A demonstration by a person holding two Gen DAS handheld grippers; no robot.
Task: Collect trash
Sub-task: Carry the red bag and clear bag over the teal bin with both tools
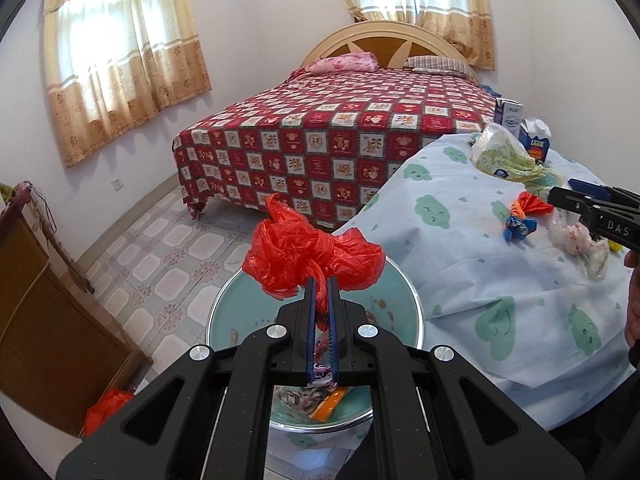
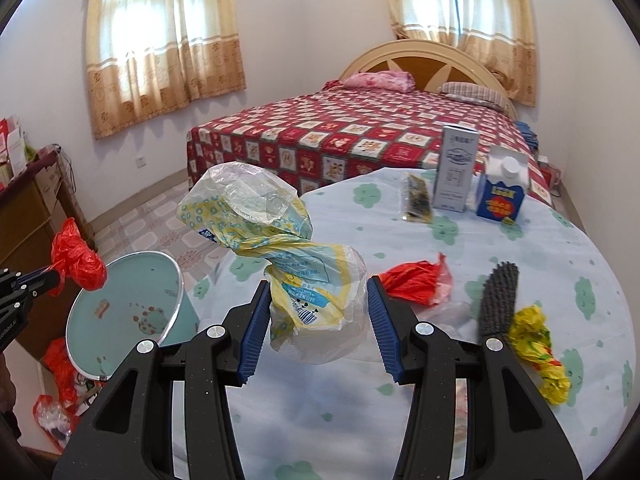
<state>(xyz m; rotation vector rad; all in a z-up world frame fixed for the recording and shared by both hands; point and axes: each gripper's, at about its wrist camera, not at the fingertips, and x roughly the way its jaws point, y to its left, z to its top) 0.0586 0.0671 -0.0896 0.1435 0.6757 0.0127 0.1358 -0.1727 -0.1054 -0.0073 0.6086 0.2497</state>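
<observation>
While left gripper [image 1: 322,292] jaws pinch a red plastic bag [image 1: 312,258], the bag hangs over the teal bin [image 1: 236,312] beside the table [image 1: 500,288]. Right gripper [image 2: 318,300] clamps a twisted yellow-patterned bag [image 2: 280,232], lifted above the table's edge nearest the bin.

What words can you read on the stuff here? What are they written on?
"DAS": on the right gripper, cut off at the picture's edge.
Blue carton: yellow label, too blurred to read.
Grey box: print too small to read.
Yellow-patterned bag: print too small and crumpled to read.
Left gripper: side lettering too small to read.
</observation>
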